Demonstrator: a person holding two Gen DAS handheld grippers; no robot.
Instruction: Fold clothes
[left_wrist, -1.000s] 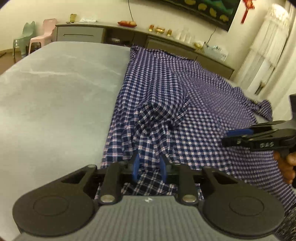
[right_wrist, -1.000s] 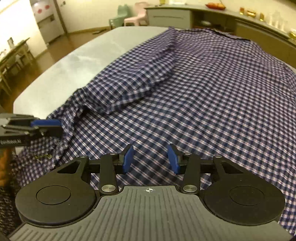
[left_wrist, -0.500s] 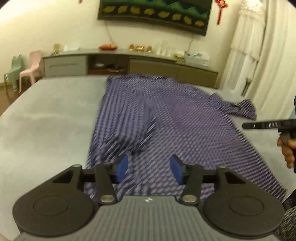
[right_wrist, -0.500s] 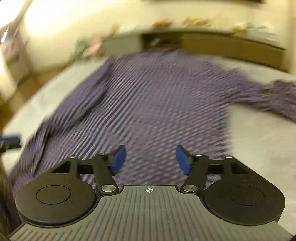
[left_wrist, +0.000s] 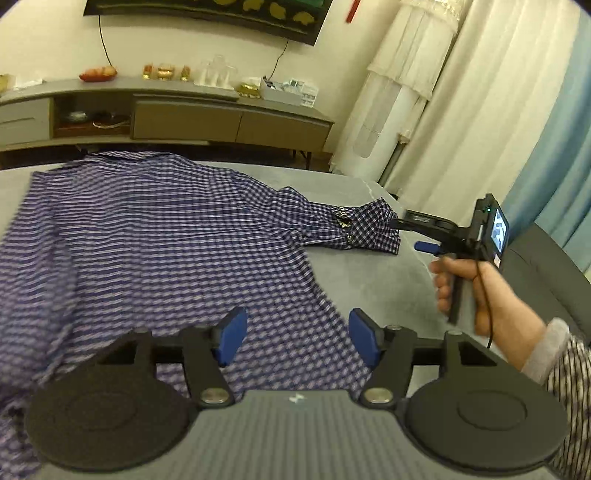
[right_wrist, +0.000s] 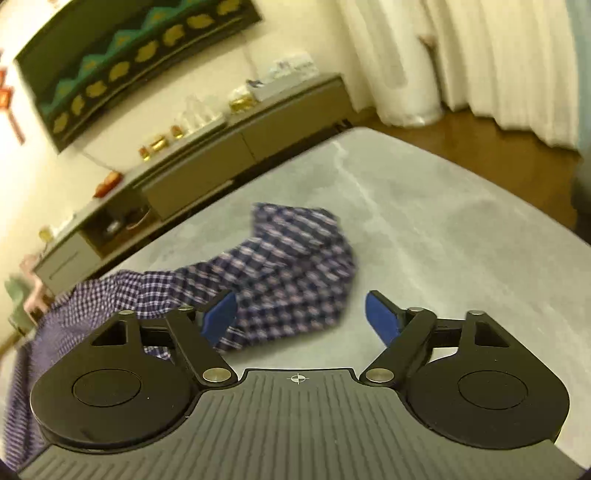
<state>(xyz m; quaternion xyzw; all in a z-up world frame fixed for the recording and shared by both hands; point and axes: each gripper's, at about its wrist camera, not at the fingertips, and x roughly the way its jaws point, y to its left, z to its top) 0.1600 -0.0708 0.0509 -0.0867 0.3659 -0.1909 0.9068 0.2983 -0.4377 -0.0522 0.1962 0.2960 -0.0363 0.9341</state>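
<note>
Reaching for the right sleeve cuff (right_wrist: 295, 273) with both grippers spread and empty.
The blue-and-white checked cotton shirt (left_wrist: 166, 236) lies flat on the grey tabletop (left_wrist: 369, 280); my right gripper (right_wrist: 301, 317) nears that outstretched cuff, my left gripper (left_wrist: 297, 338) hovers over the hem; I judge most folding remains.

The shirt (left_wrist: 155, 236) lies on the bed (right_wrist: 424, 221), with the sideboard (left_wrist: 221, 118) behind it.

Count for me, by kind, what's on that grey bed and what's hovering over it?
Shirt: 1
Grippers, left gripper and right gripper: 2
Total: 3
</note>
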